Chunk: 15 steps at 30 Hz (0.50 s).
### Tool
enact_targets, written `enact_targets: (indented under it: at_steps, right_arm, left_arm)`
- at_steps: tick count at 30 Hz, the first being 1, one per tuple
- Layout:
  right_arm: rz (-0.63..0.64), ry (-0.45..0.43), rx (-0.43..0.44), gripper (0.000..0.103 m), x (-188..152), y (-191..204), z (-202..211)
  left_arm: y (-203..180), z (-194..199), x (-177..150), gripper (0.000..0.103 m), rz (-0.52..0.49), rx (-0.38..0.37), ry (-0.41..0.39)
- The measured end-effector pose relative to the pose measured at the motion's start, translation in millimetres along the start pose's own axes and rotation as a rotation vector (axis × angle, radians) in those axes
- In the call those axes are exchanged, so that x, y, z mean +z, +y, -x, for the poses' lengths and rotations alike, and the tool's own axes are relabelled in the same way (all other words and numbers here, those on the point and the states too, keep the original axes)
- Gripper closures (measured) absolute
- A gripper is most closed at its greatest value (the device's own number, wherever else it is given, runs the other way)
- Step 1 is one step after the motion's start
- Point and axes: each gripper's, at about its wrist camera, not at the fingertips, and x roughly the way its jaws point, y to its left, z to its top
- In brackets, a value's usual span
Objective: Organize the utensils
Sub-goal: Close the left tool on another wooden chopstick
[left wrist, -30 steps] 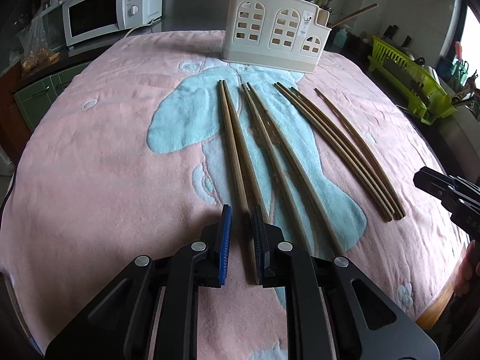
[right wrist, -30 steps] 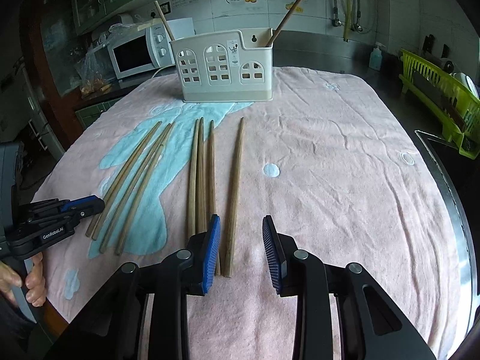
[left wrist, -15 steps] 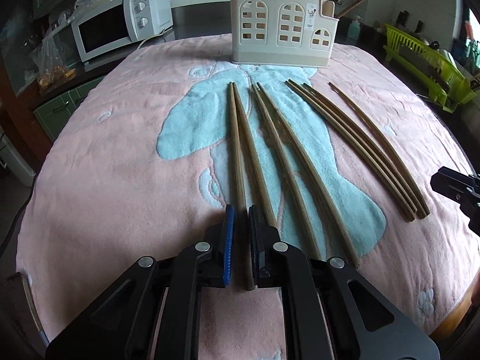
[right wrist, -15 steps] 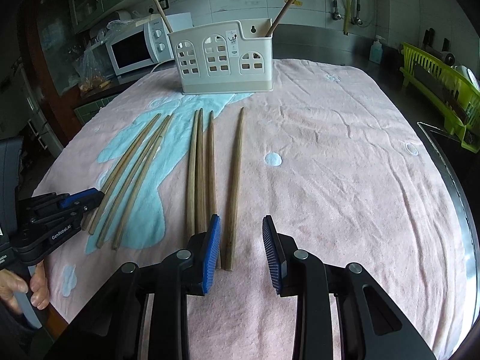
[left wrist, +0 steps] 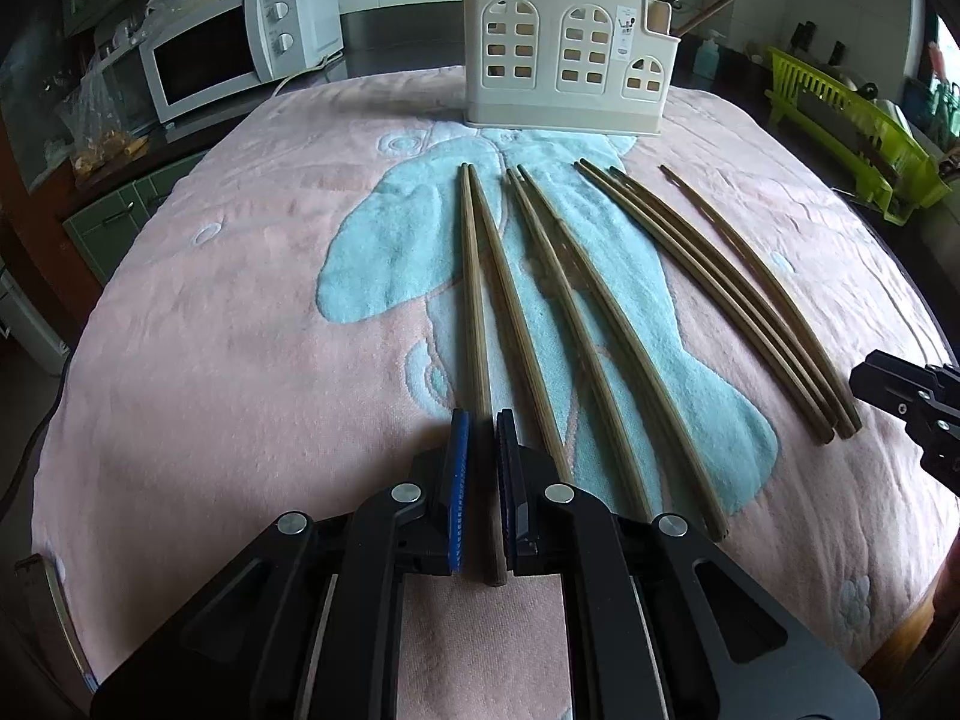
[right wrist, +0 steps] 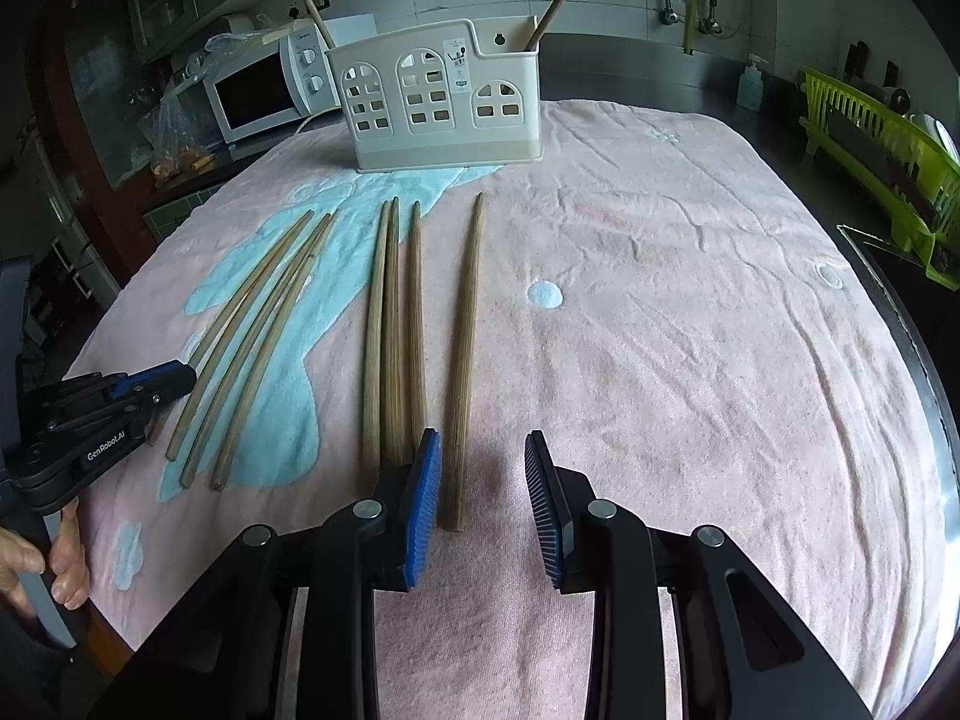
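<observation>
Several wooden chopsticks lie in a row on a pink and blue towel [left wrist: 210,330]. My left gripper [left wrist: 480,438] is shut on the near end of the leftmost chopstick [left wrist: 474,300]. My right gripper [right wrist: 483,462] is open, low over the towel, with the rightmost chopstick [right wrist: 465,330] lying just inside its left finger. A cream utensil holder [left wrist: 564,84] stands at the far edge with two chopsticks upright in it; it also shows in the right wrist view [right wrist: 444,102]. The left gripper shows in the right wrist view [right wrist: 108,402].
A white microwave [left wrist: 240,54] stands at the back left off the towel. A green dish rack [left wrist: 852,120] stands at the right. The towel's near edge and the table's metal rim [right wrist: 924,348] lie close on the right.
My left gripper has narrowed from a small gap to closed on the leftmost chopstick and has risen a little. My right gripper has stayed open and barely moved.
</observation>
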Motion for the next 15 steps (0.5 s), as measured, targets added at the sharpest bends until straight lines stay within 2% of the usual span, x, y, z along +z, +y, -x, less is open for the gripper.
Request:
enact_targets:
  at_steps: [15]
  right_arm:
    - [-0.004,0.022,-0.01,0.074,0.5,-0.6,-7.6]
  left_arm:
    - [0.4,-0.7,1.7,0.096,-0.023,0.004,-0.005]
